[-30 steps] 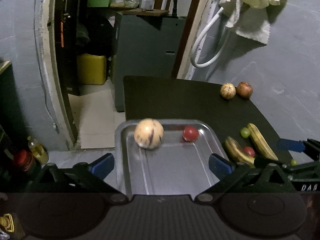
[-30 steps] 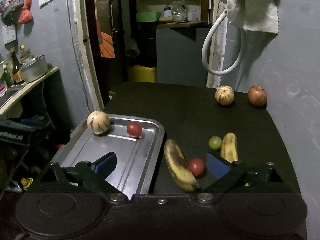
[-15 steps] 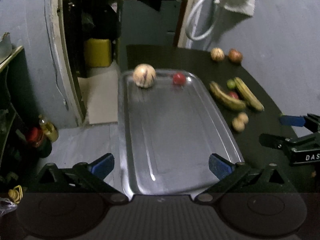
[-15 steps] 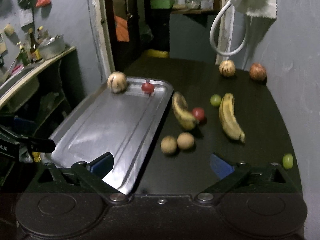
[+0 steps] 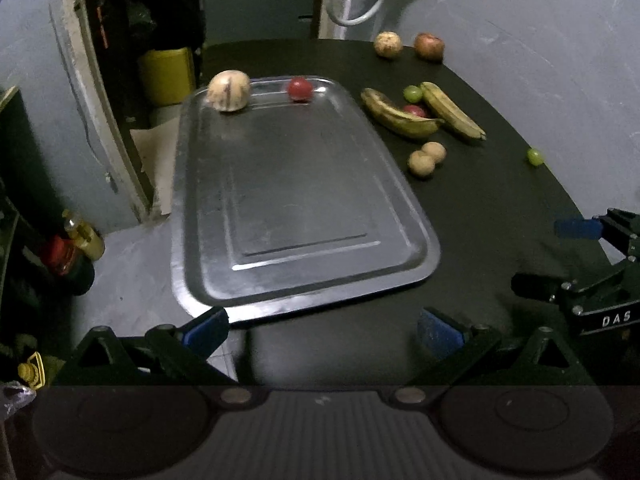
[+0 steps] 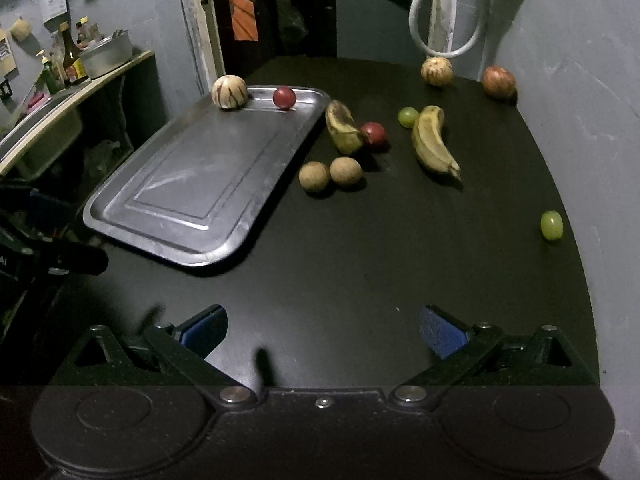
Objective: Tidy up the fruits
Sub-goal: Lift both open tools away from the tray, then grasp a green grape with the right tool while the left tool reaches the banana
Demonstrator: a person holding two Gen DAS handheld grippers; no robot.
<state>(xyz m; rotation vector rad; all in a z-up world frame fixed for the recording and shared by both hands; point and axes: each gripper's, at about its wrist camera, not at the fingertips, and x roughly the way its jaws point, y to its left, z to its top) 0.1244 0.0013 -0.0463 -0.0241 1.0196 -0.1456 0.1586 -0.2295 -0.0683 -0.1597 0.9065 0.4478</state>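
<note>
A steel tray (image 5: pixel 304 216) (image 6: pixel 192 184) lies on the black table's left side. At its far end sit a pale striped round fruit (image 5: pixel 229 91) (image 6: pixel 229 92) and a small red fruit (image 5: pixel 300 89) (image 6: pixel 284 97). Right of the tray lie two bananas (image 6: pixel 343 127) (image 6: pixel 433 139), a red fruit (image 6: pixel 373 134), two brown round fruits (image 6: pixel 331 173), and green grapes (image 6: pixel 407 116) (image 6: pixel 551 224). A striped fruit (image 6: pixel 437 71) and a reddish fruit (image 6: pixel 498 82) rest at the far edge. My left gripper (image 5: pixel 322 326) is open at the tray's near edge. My right gripper (image 6: pixel 322 330) is open over bare table.
A grey wall bounds the table (image 6: pixel 360 264) on the right, with a white hose loop (image 6: pixel 444 12) at the back. Left of the table a doorway opens, with a yellow container (image 5: pixel 166 76) and bottles (image 5: pixel 76 244) on the floor. A shelf with a pot (image 6: pixel 106 54) stands far left.
Both grippers have pulled back toward the near table edge, so the whole tray and more fruit show. Both stay open and hold nothing. No fruit has moved.
</note>
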